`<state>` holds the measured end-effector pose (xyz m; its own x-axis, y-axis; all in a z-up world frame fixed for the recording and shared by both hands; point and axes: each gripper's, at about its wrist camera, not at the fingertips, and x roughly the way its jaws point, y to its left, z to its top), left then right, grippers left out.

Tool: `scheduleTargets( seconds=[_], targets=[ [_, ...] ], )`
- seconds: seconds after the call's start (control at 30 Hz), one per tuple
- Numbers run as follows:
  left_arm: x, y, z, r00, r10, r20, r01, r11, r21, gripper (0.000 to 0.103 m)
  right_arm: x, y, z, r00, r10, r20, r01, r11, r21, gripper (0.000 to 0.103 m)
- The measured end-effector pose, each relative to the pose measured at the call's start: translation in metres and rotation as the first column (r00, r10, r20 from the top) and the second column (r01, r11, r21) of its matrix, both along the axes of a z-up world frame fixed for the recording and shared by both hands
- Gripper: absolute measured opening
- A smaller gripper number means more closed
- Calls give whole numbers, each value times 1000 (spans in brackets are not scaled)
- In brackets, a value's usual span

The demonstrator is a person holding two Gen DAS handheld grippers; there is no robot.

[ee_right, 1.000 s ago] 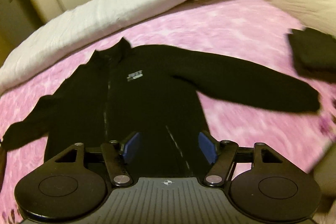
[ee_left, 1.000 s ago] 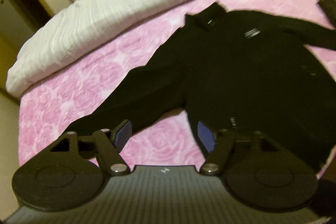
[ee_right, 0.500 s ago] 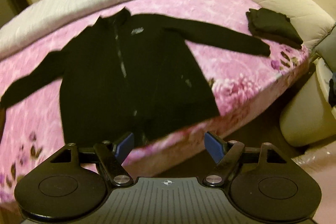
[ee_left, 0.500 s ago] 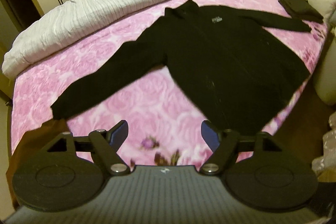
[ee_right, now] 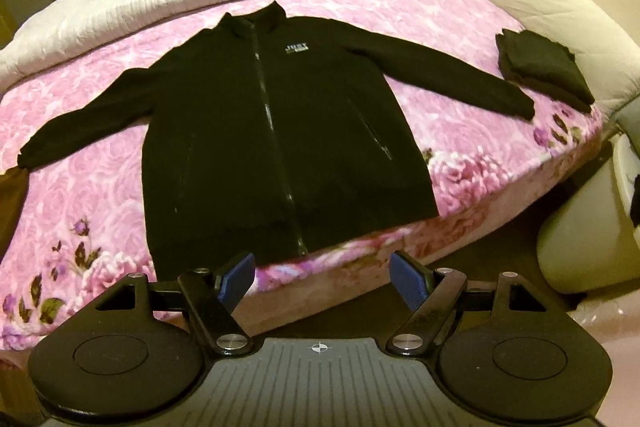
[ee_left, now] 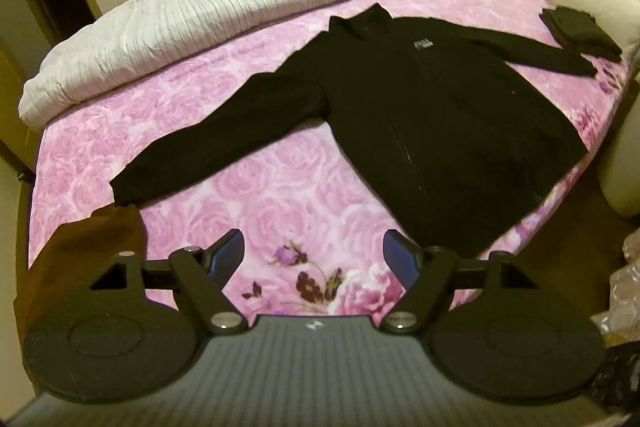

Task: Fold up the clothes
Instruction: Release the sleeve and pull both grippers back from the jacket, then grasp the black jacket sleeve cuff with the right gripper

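Fingers of both grippers spread, empty; black jacket flat on pink floral bedspread.

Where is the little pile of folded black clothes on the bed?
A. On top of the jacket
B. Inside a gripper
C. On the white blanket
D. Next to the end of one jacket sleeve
D. The folded black clothes lie on the pink bedspread just beyond the cuff of the spread-out black jacket, at the bed's right side.
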<state>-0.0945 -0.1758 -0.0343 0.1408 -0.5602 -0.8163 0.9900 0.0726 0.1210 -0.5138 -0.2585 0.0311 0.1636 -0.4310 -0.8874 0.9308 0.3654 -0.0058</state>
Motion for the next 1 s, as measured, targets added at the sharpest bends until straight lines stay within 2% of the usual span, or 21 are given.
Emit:
scheduleTargets(
  seconds=[0.2,0.4,0.6,0.7,0.8,0.87,1.0],
  targets=[
    [2,-7,-2,999,31,9,-31,999,11,73,3,-19,-2,1000,31,-2,-31,1000,4,77],
    [5,-12,-2,994,104,20,-105,994,26,73,12,-45,-13,996,94,-1,-94,995,22,78],
    [17,-7,9,974,218,58,-219,975,18,73,41,-67,-22,971,235,45,-235,972,-4,77],
    [36,4,12,953,292,81,-295,956,16,74,74,-71,-30,926,373,59,-372,928,-40,77],
    [62,16,8,932,347,108,-353,935,32,74,120,-67,-36,853,520,42,-517,854,-65,77],
    [82,22,4,917,374,136,-382,923,41,74,152,-59,-39,796,604,39,-599,795,-100,77],
    [134,27,-11,898,412,153,-423,905,44,75,232,-37,-51,654,756,24,-743,648,-165,77]
  ],
)
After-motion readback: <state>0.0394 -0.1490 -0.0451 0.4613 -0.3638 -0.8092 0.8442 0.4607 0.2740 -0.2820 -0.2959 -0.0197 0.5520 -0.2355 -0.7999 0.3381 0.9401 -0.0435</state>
